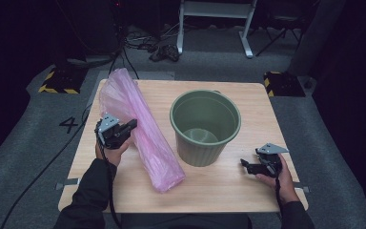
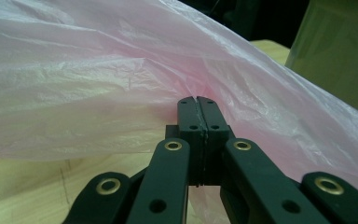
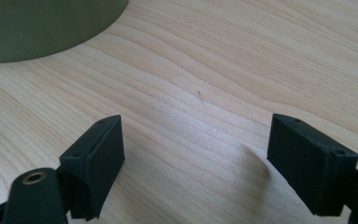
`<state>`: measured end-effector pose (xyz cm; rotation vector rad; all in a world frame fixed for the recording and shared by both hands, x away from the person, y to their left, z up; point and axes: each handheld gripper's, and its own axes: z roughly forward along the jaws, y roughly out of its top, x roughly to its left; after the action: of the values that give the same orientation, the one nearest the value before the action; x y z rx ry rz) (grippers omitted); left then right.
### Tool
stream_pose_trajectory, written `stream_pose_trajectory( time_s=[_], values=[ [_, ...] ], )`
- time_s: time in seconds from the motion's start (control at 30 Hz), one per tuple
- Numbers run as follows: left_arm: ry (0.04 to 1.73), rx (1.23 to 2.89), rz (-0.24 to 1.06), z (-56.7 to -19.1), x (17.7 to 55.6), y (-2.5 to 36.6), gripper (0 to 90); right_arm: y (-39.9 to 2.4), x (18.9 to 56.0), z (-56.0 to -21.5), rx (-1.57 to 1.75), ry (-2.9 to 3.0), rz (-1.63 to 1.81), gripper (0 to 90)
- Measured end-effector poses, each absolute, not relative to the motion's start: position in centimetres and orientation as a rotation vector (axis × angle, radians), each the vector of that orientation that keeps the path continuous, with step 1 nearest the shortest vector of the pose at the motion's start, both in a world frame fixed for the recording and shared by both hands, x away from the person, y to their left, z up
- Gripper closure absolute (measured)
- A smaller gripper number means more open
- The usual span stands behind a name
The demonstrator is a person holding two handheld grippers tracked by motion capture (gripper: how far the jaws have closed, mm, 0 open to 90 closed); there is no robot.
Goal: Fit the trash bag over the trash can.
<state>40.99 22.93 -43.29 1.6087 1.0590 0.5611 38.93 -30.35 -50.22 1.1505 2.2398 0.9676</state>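
Left gripper [image 1: 127, 128] clamped tight on the thin film of a long pink crinkled plastic bag [image 1: 138, 129], pads pressed together with a fold of it pinched between them. Bag stretched lengthwise across the left half of the pale wooden table [image 1: 228, 186], far end near the back edge, near end bunched close to the front. Round dark green plastic bucket [image 1: 205, 126] upright just beside the bag, at the table's middle. Right gripper [image 1: 246, 165] resting low near the front right, jaws spread wide over bare wood, gripping nothing, near the bucket's base.

Pink translucent bag [image 1: 138, 129], dull green bucket [image 1: 205, 126], pale wood-grain table [image 1: 228, 186], black claws.
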Motion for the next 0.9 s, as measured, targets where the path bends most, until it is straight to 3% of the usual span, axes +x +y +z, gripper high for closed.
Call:
stream_pose_trajectory(
  time_s=[0.5, 0.9],
  values=[
    [1.047, 1.514, 0.567, -41.1, 40.7, 24.1, 89.7, -30.5, 38.8, -50.2, 1.171, 2.234, 0.968, 18.8],
    [0.996, 1.466, 0.563, -36.8, 41.4, 23.9, 89.8, -30.4, 38.5, -50.2, 1.151, 2.244, 0.969, 18.3]
  ],
)
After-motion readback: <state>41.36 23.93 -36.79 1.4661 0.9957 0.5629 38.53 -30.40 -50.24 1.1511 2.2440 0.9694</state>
